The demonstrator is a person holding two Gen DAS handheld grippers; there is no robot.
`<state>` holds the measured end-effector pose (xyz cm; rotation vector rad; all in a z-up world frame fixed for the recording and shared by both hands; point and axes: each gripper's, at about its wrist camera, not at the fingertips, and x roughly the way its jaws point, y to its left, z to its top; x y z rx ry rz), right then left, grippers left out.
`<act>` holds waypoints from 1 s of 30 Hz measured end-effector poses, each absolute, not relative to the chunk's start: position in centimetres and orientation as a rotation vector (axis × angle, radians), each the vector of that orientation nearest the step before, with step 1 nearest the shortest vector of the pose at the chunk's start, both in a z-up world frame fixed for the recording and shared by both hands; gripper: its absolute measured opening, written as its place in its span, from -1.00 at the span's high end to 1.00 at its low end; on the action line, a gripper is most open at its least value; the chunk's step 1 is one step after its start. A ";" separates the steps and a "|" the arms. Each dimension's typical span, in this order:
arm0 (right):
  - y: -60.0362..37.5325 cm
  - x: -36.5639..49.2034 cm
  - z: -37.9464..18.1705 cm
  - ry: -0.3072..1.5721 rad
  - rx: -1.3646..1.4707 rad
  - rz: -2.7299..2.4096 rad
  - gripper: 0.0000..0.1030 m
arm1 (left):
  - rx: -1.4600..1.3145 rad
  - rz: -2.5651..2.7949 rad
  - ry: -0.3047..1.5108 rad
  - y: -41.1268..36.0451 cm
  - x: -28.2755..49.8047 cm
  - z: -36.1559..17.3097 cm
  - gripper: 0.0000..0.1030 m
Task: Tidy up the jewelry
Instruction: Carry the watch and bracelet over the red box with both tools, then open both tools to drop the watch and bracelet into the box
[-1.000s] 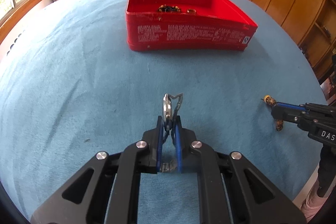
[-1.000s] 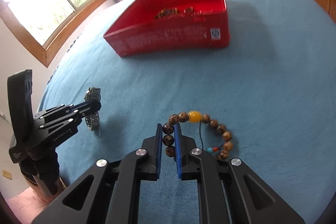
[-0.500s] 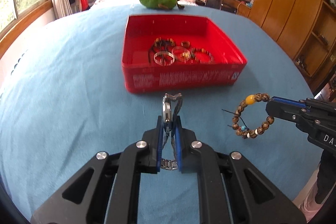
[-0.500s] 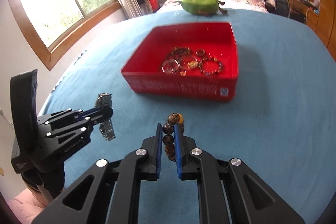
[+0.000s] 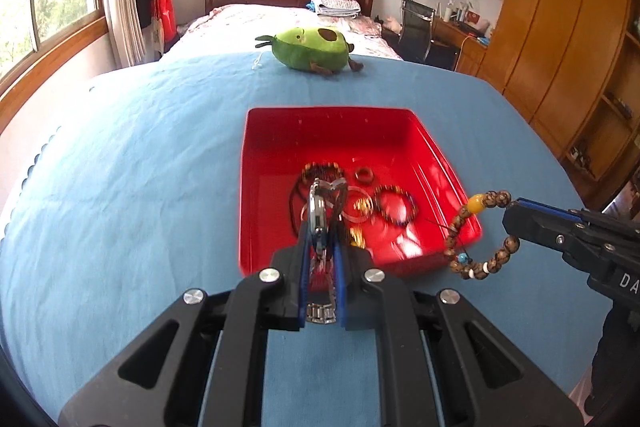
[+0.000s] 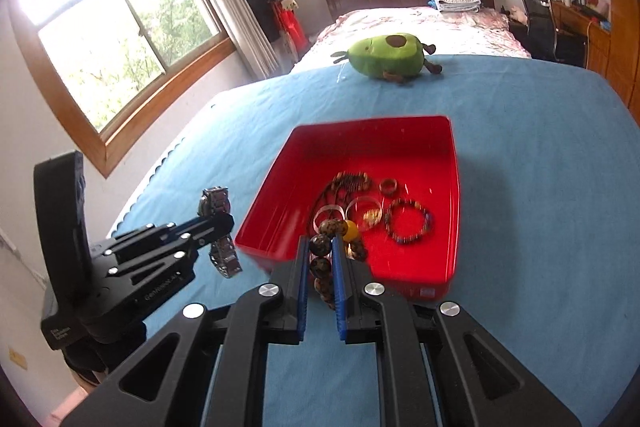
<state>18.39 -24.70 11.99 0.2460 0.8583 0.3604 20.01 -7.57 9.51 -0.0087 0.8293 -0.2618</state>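
- My left claw [image 5: 320, 247] is clamped on a metal watch [image 5: 318, 215], held edge-on in the air. The watch's long axis runs along the fingers: its face end points out toward the red tray [image 5: 448, 163], and its link band trails back between the blue pads.
- From the right wrist camera I see the same watch [image 6: 218, 227] standing nearly upright in that claw [image 6: 222, 223], just off the red tray's [image 6: 454, 187] left near corner.
- My right claw [image 6: 320, 259] is pinched tight on a wooden bead bracelet [image 6: 320, 247]. The loop hangs edge-on between the pads, with its amber bead at the far end, over the tray's near edge.
- From the left wrist camera the bracelet [image 5: 480, 231] hangs as an open loop from the right claw's [image 5: 506, 217] tip, just beside the tray's right near corner, with a small blue bead at the bottom.
- Inside the tray lie a dark beaded bracelet [image 6: 408, 223], clear bangles [image 6: 362, 211] and a small ring [image 6: 388, 185], grouped toward the near half.
- The tray sits on a blue-covered surface [image 5: 120, 187]; a green plush toy [image 5: 310, 49] lies well beyond the tray at the far edge.
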 end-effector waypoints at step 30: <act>-25.6 30.3 4.0 0.981 0.299 0.299 0.58 | -0.018 -0.202 0.985 -9.6 34.3 2.1 0.65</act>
